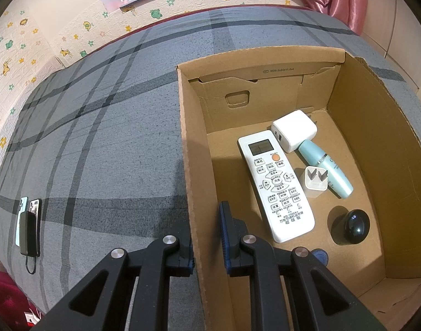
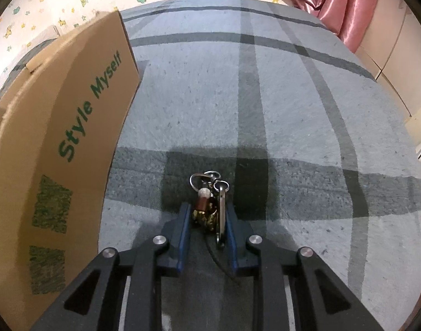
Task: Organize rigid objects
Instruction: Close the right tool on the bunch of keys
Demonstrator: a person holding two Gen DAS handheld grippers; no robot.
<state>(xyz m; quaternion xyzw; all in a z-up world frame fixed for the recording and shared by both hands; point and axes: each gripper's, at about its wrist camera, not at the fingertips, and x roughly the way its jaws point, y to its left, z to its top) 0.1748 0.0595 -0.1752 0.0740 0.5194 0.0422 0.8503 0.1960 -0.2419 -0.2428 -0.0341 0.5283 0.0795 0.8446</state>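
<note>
The right gripper [image 2: 207,215] is clamping a keyring [image 2: 210,207] lying on the bedsheet [image 2: 265,96] between its blue pads. The left gripper [image 1: 207,237] is pinching the box [image 1: 193,165] wall, one finger inside and one outside.

Risks: the keyring is a loose cluster, and the pads are catching only part of it; dangling rings could be slipping out on the lift, or snagging the box rim to the left. The thin cardboard wall could be buckling under the left grip.

Materials: keyring is metal rings, a brass-coloured charm, a reddish bead, a thin dark cord. Box is corrugated, matte. Ahead of the left gripper, inside: a glossy plastic remote [image 1: 276,184], two white chargers [image 1: 293,133], a smooth teal bottle [image 1: 326,169], a shiny black ball [image 1: 356,224]. Sheet is woven, plaid, soft.
</note>
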